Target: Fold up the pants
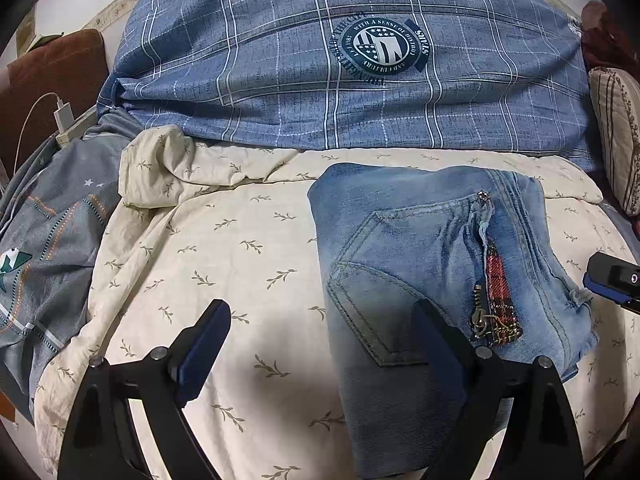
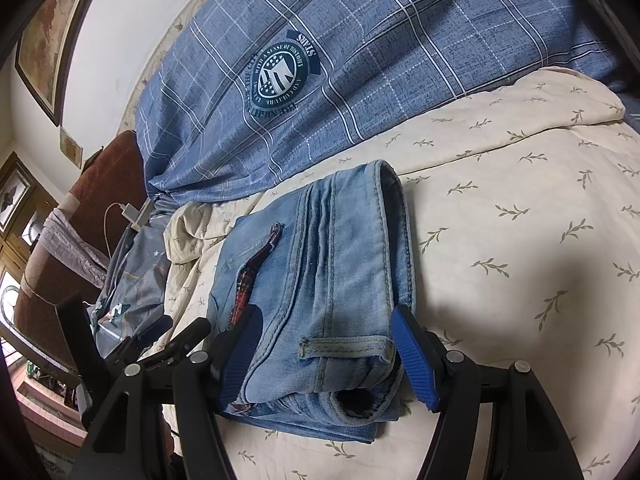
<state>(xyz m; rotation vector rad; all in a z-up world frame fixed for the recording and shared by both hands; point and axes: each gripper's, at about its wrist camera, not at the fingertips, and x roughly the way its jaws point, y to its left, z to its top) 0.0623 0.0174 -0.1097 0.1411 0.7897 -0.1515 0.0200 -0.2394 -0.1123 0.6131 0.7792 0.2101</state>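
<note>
The light blue jeans [image 1: 420, 264] lie folded into a compact stack on the cream leaf-print sheet [image 1: 224, 248], with a back pocket and a red plaid zip patch facing up. My left gripper [image 1: 322, 320] is open wide. Its left finger is over the sheet, its right finger over the stack's near left part, and it holds nothing. In the right wrist view the jeans [image 2: 328, 264] show their waistband and a belt loop. My right gripper [image 2: 328, 340] hovers open over that end and the pads do not pinch it. The right gripper [image 1: 612, 284] also shows at the stack's right edge.
A blue plaid duvet [image 1: 320, 60] with a round emblem is heaped behind the jeans. A grey patterned cover [image 1: 48, 248] lies to the left, below a brown headboard [image 1: 56, 80] and a white charger with its cable [image 1: 64, 114]. A striped pillow [image 1: 616, 128] is at the right.
</note>
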